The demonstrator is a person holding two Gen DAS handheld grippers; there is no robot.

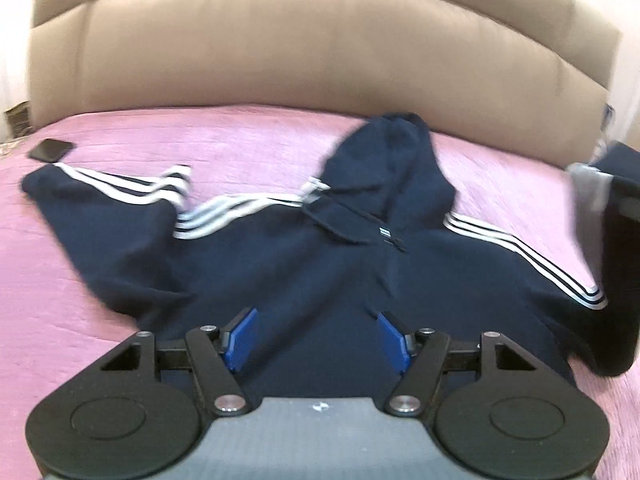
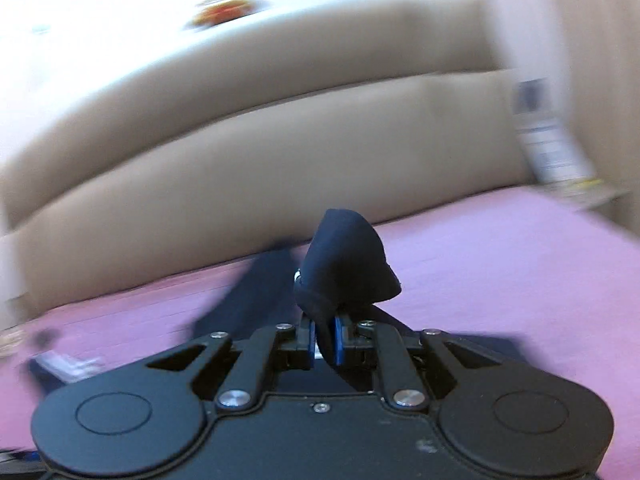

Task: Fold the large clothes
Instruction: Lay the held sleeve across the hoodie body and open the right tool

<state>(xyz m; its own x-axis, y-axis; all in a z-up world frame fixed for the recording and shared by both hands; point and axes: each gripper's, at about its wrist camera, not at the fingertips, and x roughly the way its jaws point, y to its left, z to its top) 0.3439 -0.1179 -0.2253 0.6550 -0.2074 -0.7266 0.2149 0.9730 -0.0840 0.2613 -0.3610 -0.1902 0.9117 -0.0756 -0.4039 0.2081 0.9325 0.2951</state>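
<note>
A navy hoodie [image 1: 304, 264] with white sleeve stripes lies spread on the pink bedspread [image 1: 60, 288], hood toward the headboard. Its left sleeve [image 1: 100, 200] is bent back on itself. My left gripper [image 1: 317, 326] is open, its blue pads [image 1: 240, 338] hovering just above the hoodie's lower body. My right gripper [image 2: 323, 336] is shut on the cuff of the hoodie's right sleeve [image 2: 344, 264], which bunches up above the fingers. In the left wrist view the right gripper [image 1: 616, 216] shows blurred at the right edge, lifting that sleeve [image 1: 560, 280].
A beige padded headboard [image 1: 320, 52] runs along the far side of the bed. A black phone [image 1: 51, 150] lies on the bedspread at the far left. Blurred items stand beside the bed at the right [image 2: 552, 140].
</note>
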